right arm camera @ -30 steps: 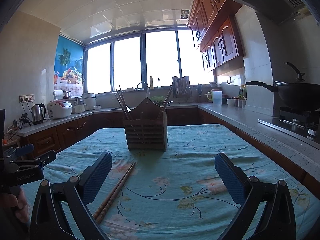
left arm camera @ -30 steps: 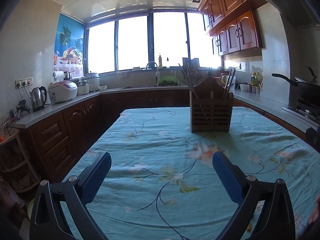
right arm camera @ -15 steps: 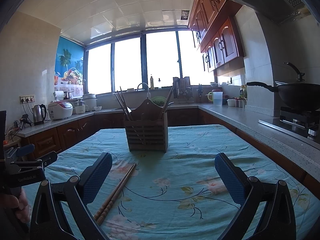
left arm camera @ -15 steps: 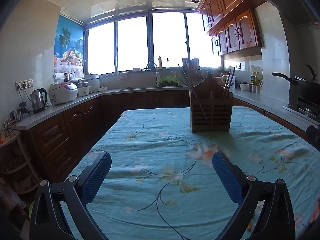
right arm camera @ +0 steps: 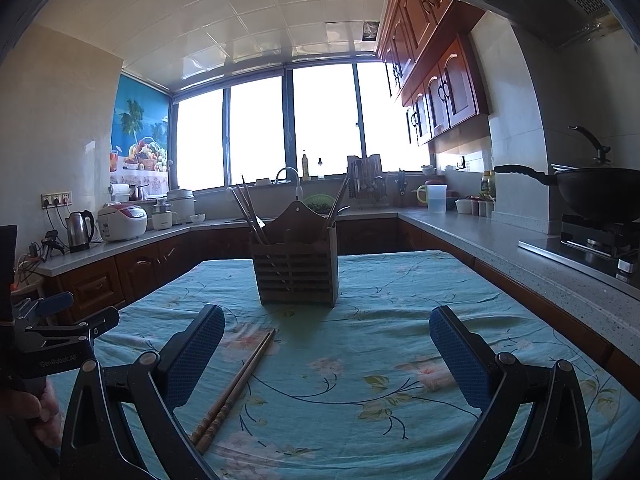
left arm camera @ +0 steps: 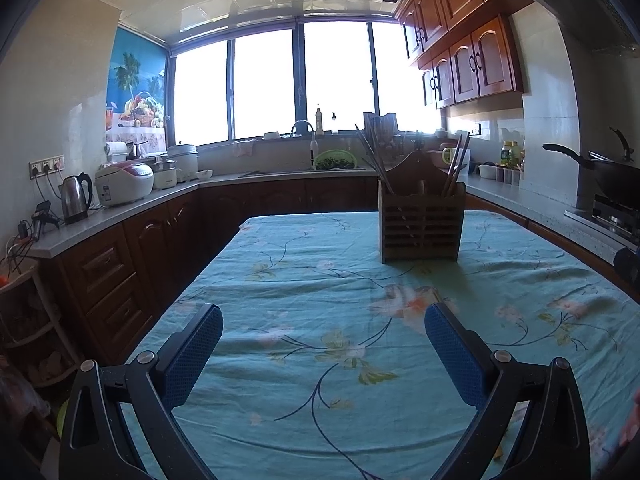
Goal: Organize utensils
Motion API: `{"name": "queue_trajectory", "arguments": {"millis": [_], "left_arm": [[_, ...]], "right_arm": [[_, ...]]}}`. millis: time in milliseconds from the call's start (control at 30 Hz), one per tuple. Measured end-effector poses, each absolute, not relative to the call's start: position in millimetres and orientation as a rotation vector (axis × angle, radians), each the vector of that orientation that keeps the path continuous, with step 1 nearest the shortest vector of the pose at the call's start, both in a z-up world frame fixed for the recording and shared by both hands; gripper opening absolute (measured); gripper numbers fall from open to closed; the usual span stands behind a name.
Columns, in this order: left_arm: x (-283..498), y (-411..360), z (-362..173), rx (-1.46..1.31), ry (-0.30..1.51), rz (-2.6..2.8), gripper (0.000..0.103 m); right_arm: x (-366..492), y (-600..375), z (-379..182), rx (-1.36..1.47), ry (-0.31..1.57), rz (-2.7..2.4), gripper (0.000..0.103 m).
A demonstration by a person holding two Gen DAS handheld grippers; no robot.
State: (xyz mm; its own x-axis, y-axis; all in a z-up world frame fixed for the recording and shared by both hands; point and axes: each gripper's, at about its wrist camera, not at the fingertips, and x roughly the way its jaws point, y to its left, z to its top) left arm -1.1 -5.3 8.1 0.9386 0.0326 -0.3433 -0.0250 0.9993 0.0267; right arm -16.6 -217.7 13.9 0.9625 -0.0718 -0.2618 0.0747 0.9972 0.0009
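Observation:
A slatted wooden utensil holder [right arm camera: 295, 267] stands upright mid-table with several chopsticks in it; the left wrist view shows the utensil holder [left arm camera: 421, 226] too. A pair of wooden chopsticks [right arm camera: 235, 384] lies flat on the cloth in front of it, just inside my right gripper's left finger. My right gripper [right arm camera: 326, 354] is open above the table with nothing between its blue pads. My left gripper [left arm camera: 323, 354] hovers open and empty over bare cloth, well short of the holder. The left gripper [right arm camera: 52, 334] also shows at the left edge of the right wrist view, held by a hand.
A teal floral cloth covers the table [left arm camera: 312, 292]. Counters run along three sides: kettle [left arm camera: 76, 198] and rice cooker [left arm camera: 124, 182] on the left, sink under the window, a black wok [right arm camera: 596, 190] on the stove at right. Wall cabinets hang at upper right.
Both grippers have dropped a little lower toward the table, the right one more, so the holder and chopsticks sit slightly lower in view. Both stayed open.

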Motion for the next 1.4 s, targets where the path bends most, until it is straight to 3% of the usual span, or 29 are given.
{"name": "queue_trajectory", "arguments": {"millis": [1400], "left_arm": [[0.8, -21.2, 9.5, 0.018, 0.368, 0.029, 0.102]], "right_arm": [[-12.2, -213.2, 20.7, 0.024, 0.258, -0.046, 0.103]]}}
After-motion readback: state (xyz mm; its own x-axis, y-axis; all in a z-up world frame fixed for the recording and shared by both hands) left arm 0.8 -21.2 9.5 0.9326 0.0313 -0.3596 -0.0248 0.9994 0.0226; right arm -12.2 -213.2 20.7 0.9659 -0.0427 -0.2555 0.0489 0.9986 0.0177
